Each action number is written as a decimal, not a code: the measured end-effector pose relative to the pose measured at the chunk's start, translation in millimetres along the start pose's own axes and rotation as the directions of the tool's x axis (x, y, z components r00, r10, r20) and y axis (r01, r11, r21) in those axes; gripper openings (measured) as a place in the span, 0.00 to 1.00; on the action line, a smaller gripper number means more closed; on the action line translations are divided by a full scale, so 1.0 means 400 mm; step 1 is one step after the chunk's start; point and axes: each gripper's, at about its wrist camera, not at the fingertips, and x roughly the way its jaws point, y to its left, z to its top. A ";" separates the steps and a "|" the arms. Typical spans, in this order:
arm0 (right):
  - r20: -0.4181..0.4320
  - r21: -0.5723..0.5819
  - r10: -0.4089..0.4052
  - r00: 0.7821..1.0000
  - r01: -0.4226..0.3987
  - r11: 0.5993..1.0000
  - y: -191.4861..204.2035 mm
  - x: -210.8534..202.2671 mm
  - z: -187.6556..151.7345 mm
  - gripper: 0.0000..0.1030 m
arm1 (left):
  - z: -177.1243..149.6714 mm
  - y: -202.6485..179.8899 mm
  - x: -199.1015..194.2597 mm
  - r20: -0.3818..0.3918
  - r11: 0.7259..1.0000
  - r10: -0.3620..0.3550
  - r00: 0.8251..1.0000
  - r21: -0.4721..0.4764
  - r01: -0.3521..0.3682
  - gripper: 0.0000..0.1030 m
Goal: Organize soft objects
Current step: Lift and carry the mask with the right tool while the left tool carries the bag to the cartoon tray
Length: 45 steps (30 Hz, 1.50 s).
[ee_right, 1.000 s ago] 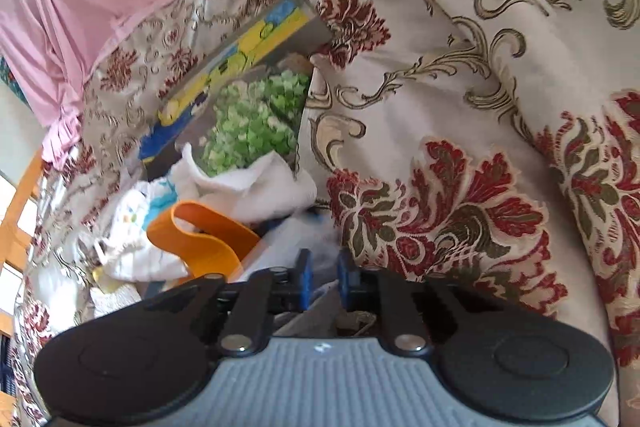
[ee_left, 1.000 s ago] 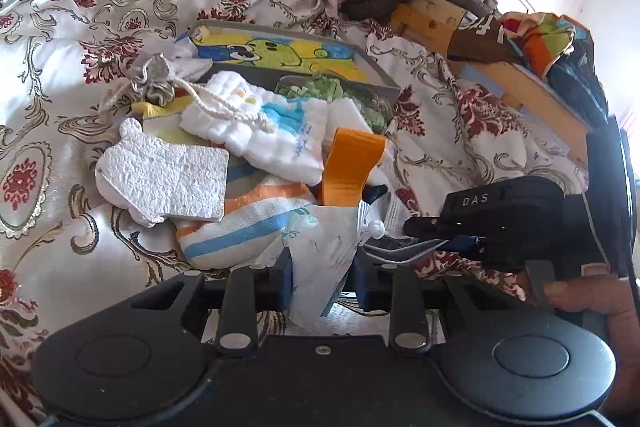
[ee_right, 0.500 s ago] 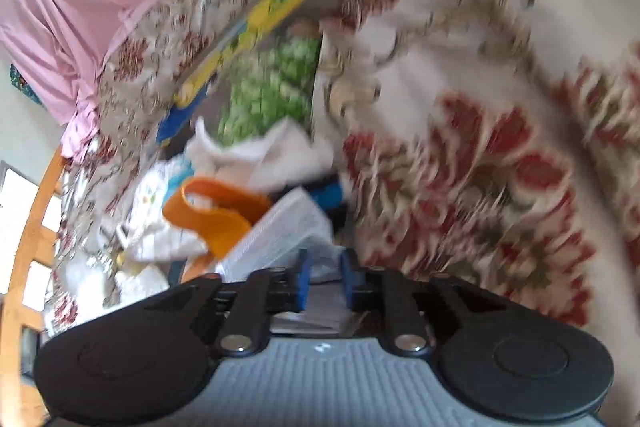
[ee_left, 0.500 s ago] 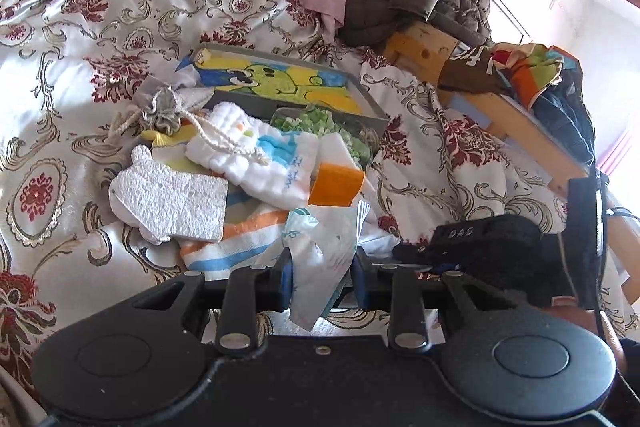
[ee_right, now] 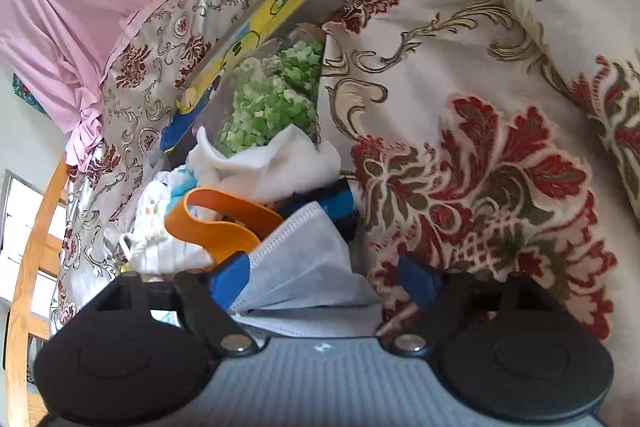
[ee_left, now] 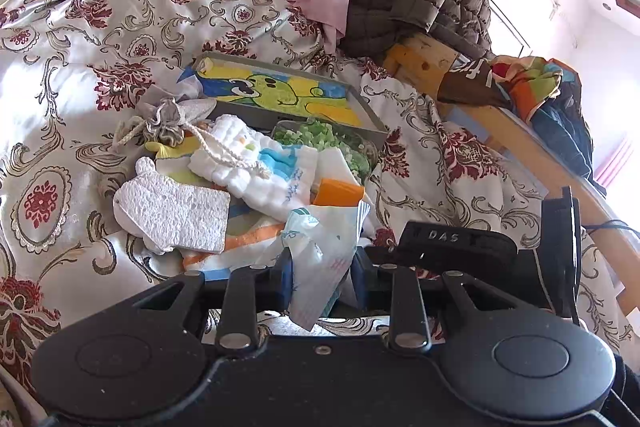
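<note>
Left tool (ee_left: 322, 277) grips a wrapper (ee_left: 320, 247); right tool (ee_right: 326, 277) wide around a mask (ee_right: 308, 263). Pile (ee_left: 240, 187) near the box (ee_left: 280, 99) on the bed (ee_left: 80, 67) remains unsorted.

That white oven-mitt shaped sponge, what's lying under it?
Under the sponge lies a striped cloth with orange and blue bands, on the flowered bedspread. Anything deeper under it is covered.

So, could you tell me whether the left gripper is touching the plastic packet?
Touching: the left wrist view shows the left gripper with both fingers pressed against the plastic packet.
</note>
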 end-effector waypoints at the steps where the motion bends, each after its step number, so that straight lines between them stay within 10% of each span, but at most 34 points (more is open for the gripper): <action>1: -0.014 -0.005 0.003 1.000 -0.003 1.000 0.002 0.009 0.002 0.83 | 0.002 -0.001 -0.001 0.005 1.000 -0.001 1.000 0.000 0.001 0.30; 16: -0.072 -0.214 0.015 0.997 -0.030 0.976 0.085 0.023 -0.043 0.15 | 0.043 0.014 -0.029 0.080 1.000 0.002 0.997 -0.026 0.000 0.30; 25: 0.108 -0.296 0.101 0.989 -0.064 0.953 0.108 -0.086 -0.058 0.09 | 0.057 0.016 -0.049 0.117 1.000 0.007 0.993 -0.023 -0.004 0.30; 32: 0.298 -0.326 0.197 0.934 -0.094 0.941 0.124 -0.185 -0.049 0.09 | 0.109 0.024 -0.041 0.157 1.000 0.011 0.987 -0.023 -0.007 0.30; 45: 0.432 -0.326 0.236 0.870 -0.093 0.941 0.234 -0.026 0.234 0.09 | 0.347 0.070 0.176 0.187 0.999 0.017 0.982 -0.035 -0.011 0.30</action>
